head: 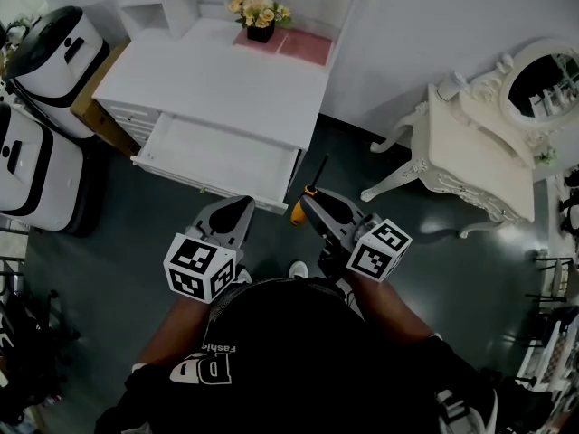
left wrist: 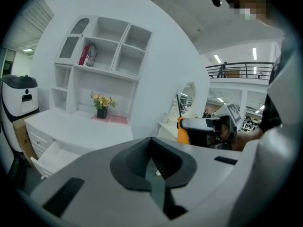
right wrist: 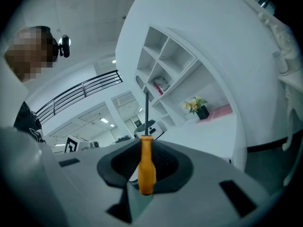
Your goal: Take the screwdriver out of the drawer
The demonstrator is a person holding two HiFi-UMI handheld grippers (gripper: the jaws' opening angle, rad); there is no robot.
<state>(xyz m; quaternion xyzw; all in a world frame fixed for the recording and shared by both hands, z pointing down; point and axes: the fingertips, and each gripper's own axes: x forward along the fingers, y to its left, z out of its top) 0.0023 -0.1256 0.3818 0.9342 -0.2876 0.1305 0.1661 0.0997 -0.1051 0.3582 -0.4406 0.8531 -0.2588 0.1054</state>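
Nearest the person, the left gripper [head: 241,204] is hovering over the dark floor [head: 136,233]. Its jaws are drawn together and nothing is between them. Just beside it, the right gripper [head: 309,202] is clamping the orange handle of the screwdriver [head: 299,209], and the black shaft is pointing away from the person. The screwdriver is hanging in the air just off the front right corner of the drawer [head: 217,156], outside it and touching only the jaws. The drawer is standing pulled out from the front edge of the white desk [head: 226,84], with its white bottom showing. At the desk's back edge a pot of yellow flowers [head: 259,12] is sitting on a pink mat [head: 298,43]. Off to the right, an ornate white dressing table [head: 470,147] with an oval mirror [head: 543,80] is standing by the wall. White machines [head: 54,48] are standing at the desk's left.
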